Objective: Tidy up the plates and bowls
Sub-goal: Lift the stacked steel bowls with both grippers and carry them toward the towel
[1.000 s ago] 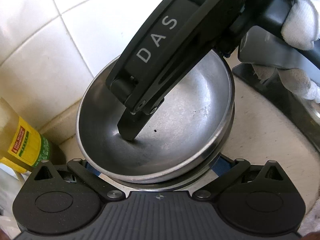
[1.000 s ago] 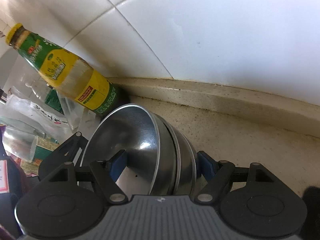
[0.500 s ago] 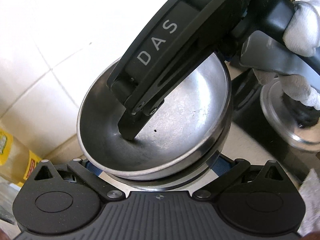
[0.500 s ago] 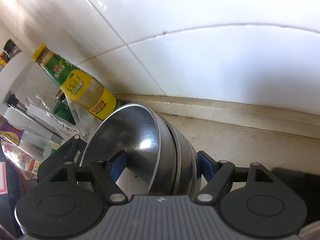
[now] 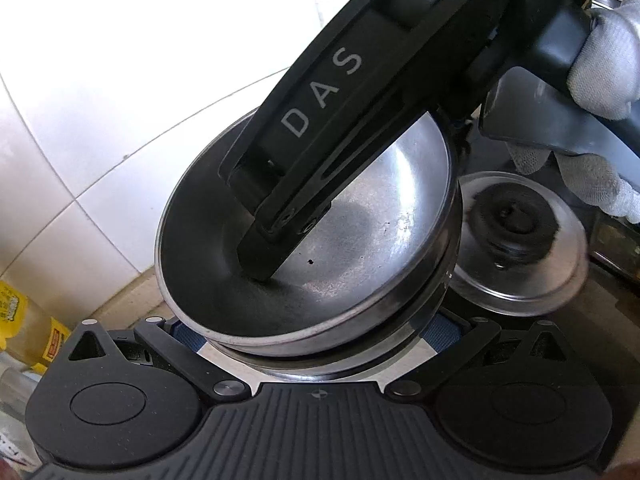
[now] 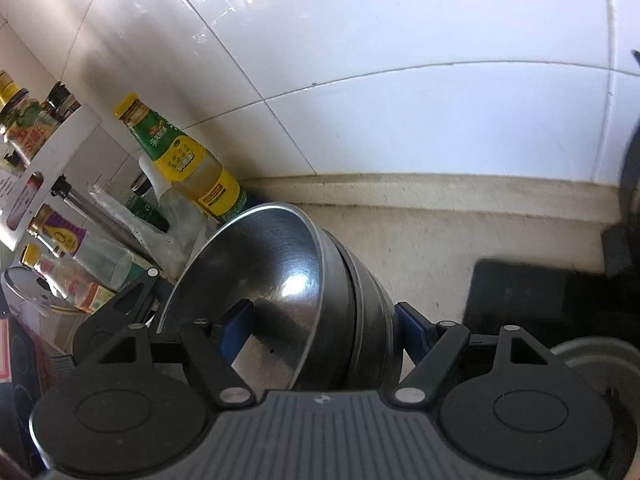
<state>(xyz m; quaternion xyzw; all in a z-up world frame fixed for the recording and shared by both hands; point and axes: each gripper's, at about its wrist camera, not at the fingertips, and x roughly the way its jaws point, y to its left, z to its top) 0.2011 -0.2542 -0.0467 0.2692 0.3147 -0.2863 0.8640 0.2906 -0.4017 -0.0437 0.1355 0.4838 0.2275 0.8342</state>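
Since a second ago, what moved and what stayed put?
Both hand-held grippers lifted the stacked metal bowls away from the counter; the yellow-label bottle slid back, and a pot lid came into view. The grip stayed: right hand-held gripper across the stack, one finger inside.

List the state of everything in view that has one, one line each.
Stack of steel bowls: nested, tilted on edge, clamped by both grippers.
Right gripper: shut across the stack, one finger inside the top bowl.
Left gripper: shut across the stack's rims.
Yellow-labelled bottle: capped, upright by the wall.
Pot lid: lying knob up.
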